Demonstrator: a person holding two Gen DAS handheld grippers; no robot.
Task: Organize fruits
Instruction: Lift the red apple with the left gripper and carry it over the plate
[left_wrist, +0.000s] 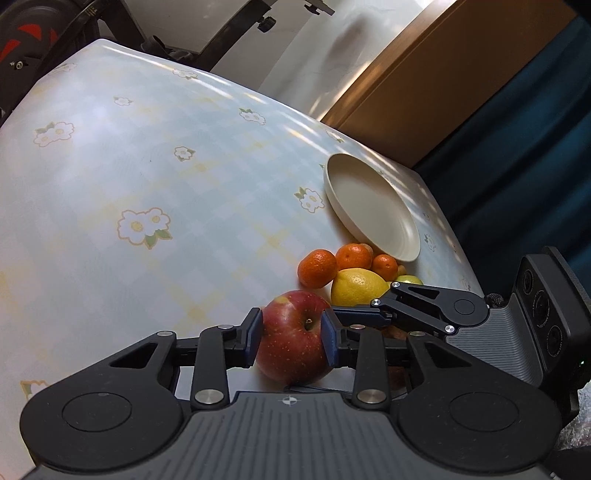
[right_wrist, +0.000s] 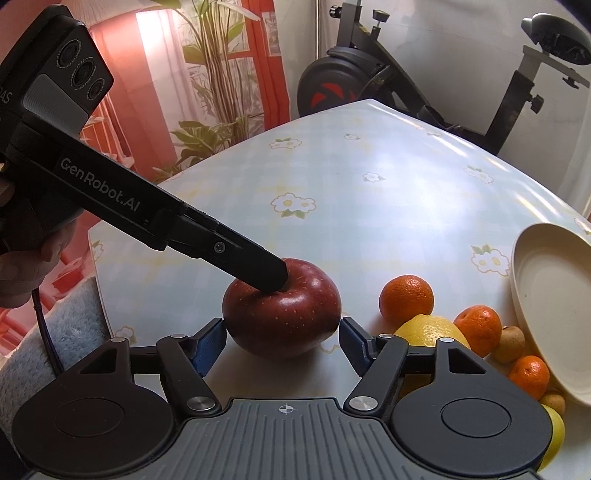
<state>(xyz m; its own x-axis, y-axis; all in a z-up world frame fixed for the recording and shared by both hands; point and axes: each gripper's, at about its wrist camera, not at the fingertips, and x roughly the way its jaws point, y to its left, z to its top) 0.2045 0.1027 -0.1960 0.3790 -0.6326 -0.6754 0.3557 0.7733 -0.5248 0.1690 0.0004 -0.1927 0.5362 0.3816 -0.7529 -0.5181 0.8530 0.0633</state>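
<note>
A red apple (left_wrist: 291, 343) rests on the flowered tablecloth. My left gripper (left_wrist: 291, 338) is shut on it, blue pads pressed to both sides. In the right wrist view the apple (right_wrist: 284, 325) lies between the fingers of my right gripper (right_wrist: 282, 339), which is open with its pads just clear of the fruit. The left gripper's finger (right_wrist: 255, 266) reaches onto the apple's top there. A lemon (left_wrist: 356, 286), three mandarins (left_wrist: 317, 267) and small brown fruits (right_wrist: 511, 343) lie beside a cream plate (left_wrist: 373, 206).
The right gripper's body (left_wrist: 480, 317) shows close on the right in the left wrist view. The table (left_wrist: 147, 177) edge runs behind the plate. An exercise bike (right_wrist: 369, 74) stands beyond the table's far end, with plants (right_wrist: 210, 92) to the left.
</note>
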